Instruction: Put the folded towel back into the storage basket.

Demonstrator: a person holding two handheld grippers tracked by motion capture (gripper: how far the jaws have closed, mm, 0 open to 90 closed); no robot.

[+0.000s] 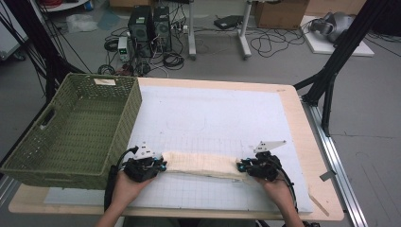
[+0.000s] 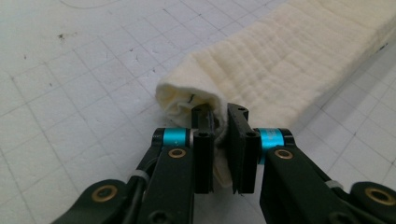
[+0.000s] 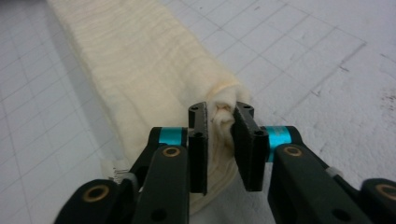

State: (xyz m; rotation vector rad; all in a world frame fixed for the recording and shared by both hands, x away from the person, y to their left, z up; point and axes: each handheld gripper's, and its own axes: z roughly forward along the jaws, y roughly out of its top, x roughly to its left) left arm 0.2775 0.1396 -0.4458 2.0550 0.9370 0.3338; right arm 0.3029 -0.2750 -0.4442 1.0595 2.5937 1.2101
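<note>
One folded cloth [image 1: 201, 164], one basket [image 1: 71, 127]; left gripper [image 2: 221, 133] and right gripper [image 3: 223, 128] each pinch a bunched end, hiding the corners.

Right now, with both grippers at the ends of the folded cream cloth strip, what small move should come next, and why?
Probably lift both ends together, a little. The left gripper is clamped on one end of the folded cream cloth strip and the right gripper on the other, while the strip lies flat on the white gridded mat. An even lift would likely keep the fold, toward the green woven basket.

cloth [image 2: 289, 60] ends pinched from sight, basket [image 1: 71, 127] corner cropped
</note>
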